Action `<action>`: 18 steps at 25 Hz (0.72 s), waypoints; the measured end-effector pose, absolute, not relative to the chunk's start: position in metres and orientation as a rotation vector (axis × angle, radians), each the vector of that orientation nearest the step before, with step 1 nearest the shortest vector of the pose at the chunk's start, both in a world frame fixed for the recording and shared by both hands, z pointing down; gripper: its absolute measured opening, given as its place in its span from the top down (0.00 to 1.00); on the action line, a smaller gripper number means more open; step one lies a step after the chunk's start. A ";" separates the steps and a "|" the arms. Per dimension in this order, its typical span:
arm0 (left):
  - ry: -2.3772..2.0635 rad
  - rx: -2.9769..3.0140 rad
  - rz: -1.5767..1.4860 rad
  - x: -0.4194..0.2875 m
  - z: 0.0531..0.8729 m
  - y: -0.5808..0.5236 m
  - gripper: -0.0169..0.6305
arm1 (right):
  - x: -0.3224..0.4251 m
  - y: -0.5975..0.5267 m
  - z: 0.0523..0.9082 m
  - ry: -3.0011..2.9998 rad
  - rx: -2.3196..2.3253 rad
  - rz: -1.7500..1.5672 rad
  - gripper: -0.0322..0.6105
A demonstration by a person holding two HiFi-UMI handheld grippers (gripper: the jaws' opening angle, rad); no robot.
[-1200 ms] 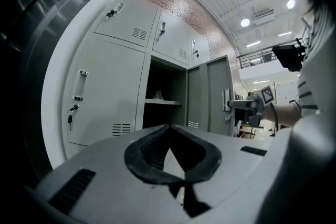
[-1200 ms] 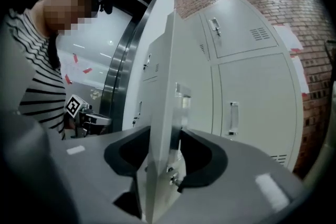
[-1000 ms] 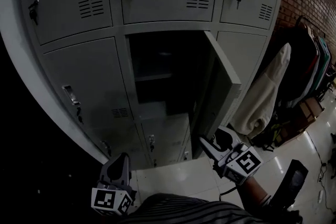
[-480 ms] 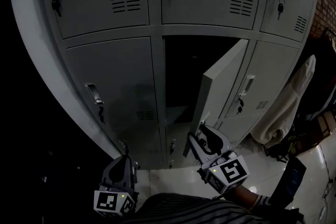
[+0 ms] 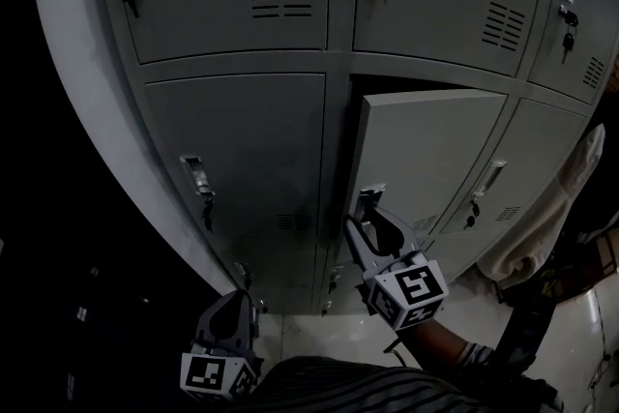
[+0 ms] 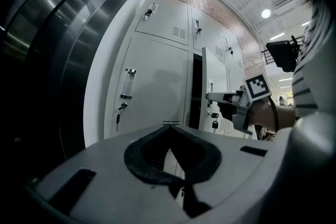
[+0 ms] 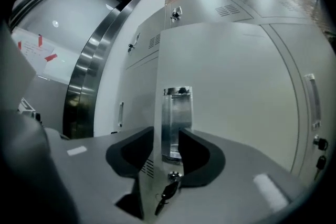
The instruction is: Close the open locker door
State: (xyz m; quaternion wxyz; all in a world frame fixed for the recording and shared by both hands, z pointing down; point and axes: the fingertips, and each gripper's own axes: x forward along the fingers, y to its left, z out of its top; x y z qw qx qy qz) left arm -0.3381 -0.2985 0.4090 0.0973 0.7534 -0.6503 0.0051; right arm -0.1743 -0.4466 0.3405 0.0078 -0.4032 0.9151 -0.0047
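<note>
The locker door (image 5: 426, 150), wide open a second ago, stands nearly shut, right tongs (image 5: 364, 213) closing around its handle (image 7: 176, 123); left tongs (image 6: 170, 124) clenched, empty.

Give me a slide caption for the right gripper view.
Right hand-held gripper, jaws closing around the chrome handle of the ajar locker door, key dangling below.
</note>
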 end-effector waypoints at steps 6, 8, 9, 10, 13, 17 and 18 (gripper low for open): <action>-1.944 2.192 0.010 -0.349 0.413 -0.304 0.97 | -0.193 -0.487 0.342 2.864 -1.290 -0.012 0.78; -1.949 2.188 0.013 -0.353 0.414 -0.305 0.97 | -0.191 -0.498 0.343 2.848 -1.329 -0.028 0.81; -1.951 2.184 0.013 -0.355 0.414 -0.305 0.97 | -0.190 -0.503 0.344 2.845 -1.337 -0.038 0.84; -1.954 2.179 0.011 -0.357 0.414 -0.306 0.97 | -0.190 -0.505 0.345 2.848 -1.337 -0.041 0.84; -1.967 2.172 -0.004 -0.362 0.410 -0.307 0.97 | -0.192 -0.506 0.345 2.865 -1.332 -0.004 0.85; -1.989 2.169 -0.019 -0.367 0.403 -0.308 0.97 | -0.192 -0.506 0.344 2.870 -1.338 0.008 0.86; -1.995 2.173 -0.023 -0.368 0.401 -0.308 0.97 | -0.190 -0.505 0.345 2.868 -1.344 -0.007 0.85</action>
